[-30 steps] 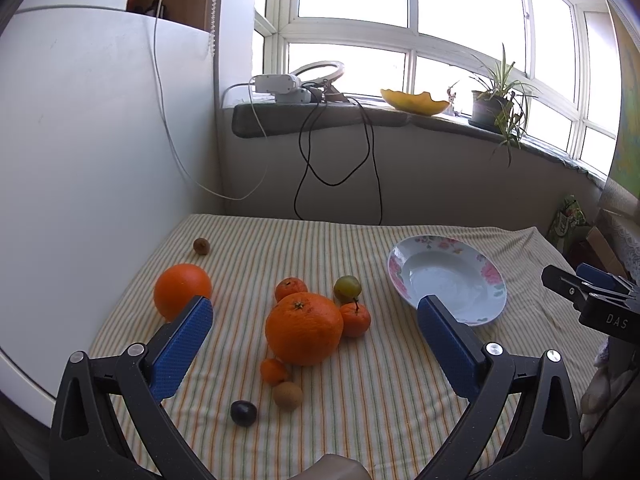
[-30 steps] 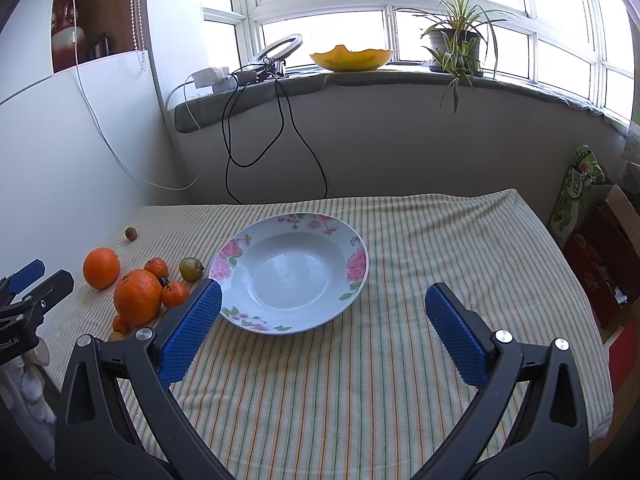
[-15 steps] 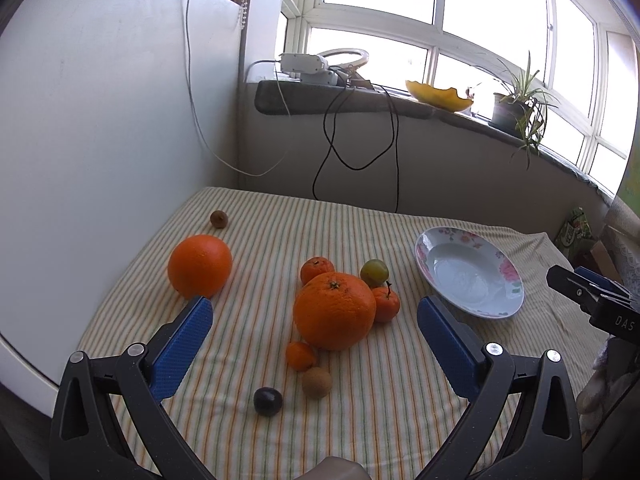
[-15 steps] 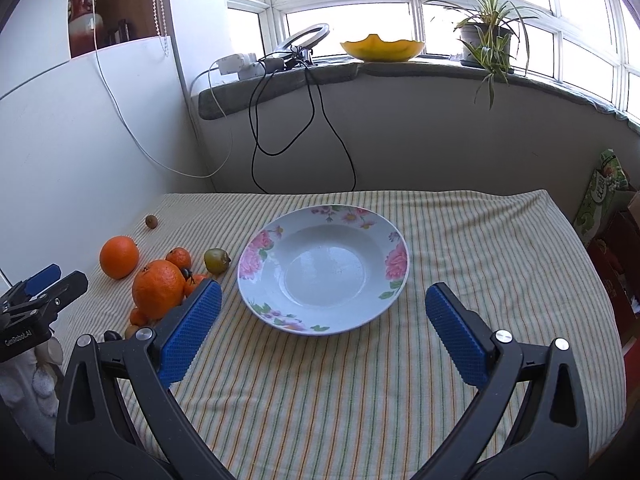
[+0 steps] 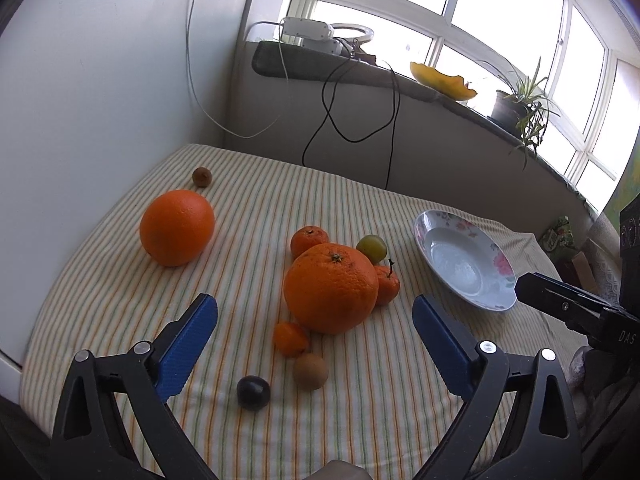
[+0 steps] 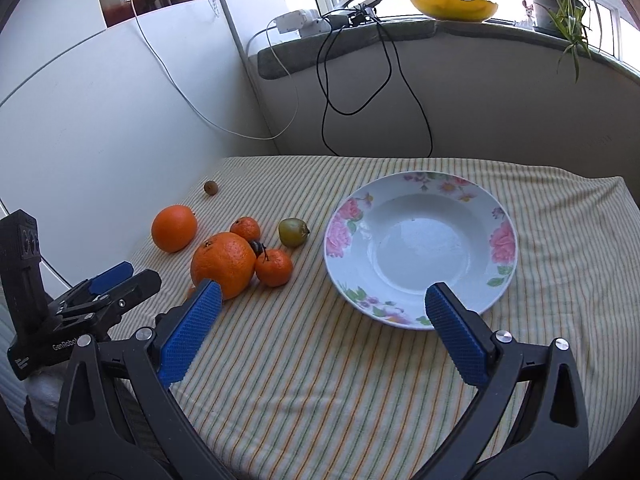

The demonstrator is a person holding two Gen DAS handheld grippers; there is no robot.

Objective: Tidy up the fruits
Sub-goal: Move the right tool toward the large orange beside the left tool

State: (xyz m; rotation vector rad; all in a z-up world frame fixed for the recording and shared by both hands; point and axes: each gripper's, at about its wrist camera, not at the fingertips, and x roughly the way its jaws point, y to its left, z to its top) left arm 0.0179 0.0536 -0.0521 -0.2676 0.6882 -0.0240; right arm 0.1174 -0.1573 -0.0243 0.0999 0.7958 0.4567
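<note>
— Two hand-held grippers, both empty: the left hand-held gripper [image 5: 314, 314] hangs with its blue pads spread wide at the bottom of its own view, and the right hand-held gripper [image 6: 322, 294] is just as wide apart in its view.

— Where is the fruit?

— On the striped cloth of the worktop [image 5: 248, 216]. At centre frame in the left view sits a large orange [image 5: 331, 287], touching a tangerine with a stem [image 5: 387, 282] on its right; a second tangerine [image 5: 308, 240] lies just behind it, and a green plum [image 5: 371, 248] sits just behind the pair. A second orange [image 5: 177, 227] lies well apart at left, with a small brown fruit [image 5: 201, 176] above it.

— And lower down?

— A tiny orange fruit [image 5: 291, 338], a kiwi [image 5: 310, 371] and a dark plum [image 5: 253, 392], near one another between the left pads.

— The dish?

— A floral plate [image 6: 502, 240] at right of centre in the right view holds no fruit.
</note>
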